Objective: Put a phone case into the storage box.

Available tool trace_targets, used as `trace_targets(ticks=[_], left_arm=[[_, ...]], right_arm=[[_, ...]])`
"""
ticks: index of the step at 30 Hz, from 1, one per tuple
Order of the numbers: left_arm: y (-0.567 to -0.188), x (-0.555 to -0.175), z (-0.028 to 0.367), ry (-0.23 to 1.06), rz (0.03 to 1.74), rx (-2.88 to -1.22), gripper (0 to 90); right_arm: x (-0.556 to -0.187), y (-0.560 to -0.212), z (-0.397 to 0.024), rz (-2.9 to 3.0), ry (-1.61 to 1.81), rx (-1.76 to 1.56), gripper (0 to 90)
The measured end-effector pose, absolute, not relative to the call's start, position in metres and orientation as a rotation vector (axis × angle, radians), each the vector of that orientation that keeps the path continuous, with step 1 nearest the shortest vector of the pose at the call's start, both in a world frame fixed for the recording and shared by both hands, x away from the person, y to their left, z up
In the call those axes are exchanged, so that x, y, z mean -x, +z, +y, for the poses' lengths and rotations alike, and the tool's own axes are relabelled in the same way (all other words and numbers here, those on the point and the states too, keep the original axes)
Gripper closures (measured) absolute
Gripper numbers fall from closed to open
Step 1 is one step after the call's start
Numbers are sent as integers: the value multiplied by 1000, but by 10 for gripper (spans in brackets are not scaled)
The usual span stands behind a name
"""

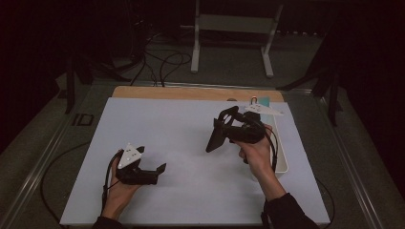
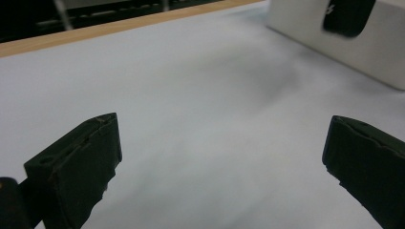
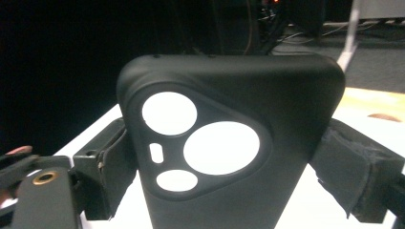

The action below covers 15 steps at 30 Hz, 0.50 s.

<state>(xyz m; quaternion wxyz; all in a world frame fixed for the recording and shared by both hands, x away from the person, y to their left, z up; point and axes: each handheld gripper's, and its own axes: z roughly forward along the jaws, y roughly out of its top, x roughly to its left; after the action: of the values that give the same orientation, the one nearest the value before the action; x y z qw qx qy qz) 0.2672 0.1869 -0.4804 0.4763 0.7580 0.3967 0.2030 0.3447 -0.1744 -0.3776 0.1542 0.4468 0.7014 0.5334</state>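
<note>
Your left gripper [image 1: 160, 169] sits low over the near left part of the white counter [image 1: 191, 143], fingers [image 2: 79, 167] spread wide with nothing between them, bare counter showing in the gap. Beyond them, in the left gripper view, a white bin [image 2: 344, 43] stands at the far right. Your right gripper [image 1: 217, 136] is raised above the right half of the counter, just beside the bin [image 1: 284, 162]. Its fingers [image 3: 102, 162] are clamped on the two long edges of a black phone case [image 1: 216, 137]. The case hangs in the air, tilted, apart from the counter, its camera cutouts facing the right gripper's camera [image 3: 224, 143].
</note>
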Motion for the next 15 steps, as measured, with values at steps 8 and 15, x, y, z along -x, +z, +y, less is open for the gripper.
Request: trace_targets(ticks=[8, 15], left_arm=[[-487, -253, 216, 518, 994, -1825, 0], [-490, -242, 233, 537, 1002, -1804, 0]], right_arm=[[-362, -365, -187, 1971, 1497, -1299, 143], [-371, -352, -200, 1920, 1467, -1303, 142]])
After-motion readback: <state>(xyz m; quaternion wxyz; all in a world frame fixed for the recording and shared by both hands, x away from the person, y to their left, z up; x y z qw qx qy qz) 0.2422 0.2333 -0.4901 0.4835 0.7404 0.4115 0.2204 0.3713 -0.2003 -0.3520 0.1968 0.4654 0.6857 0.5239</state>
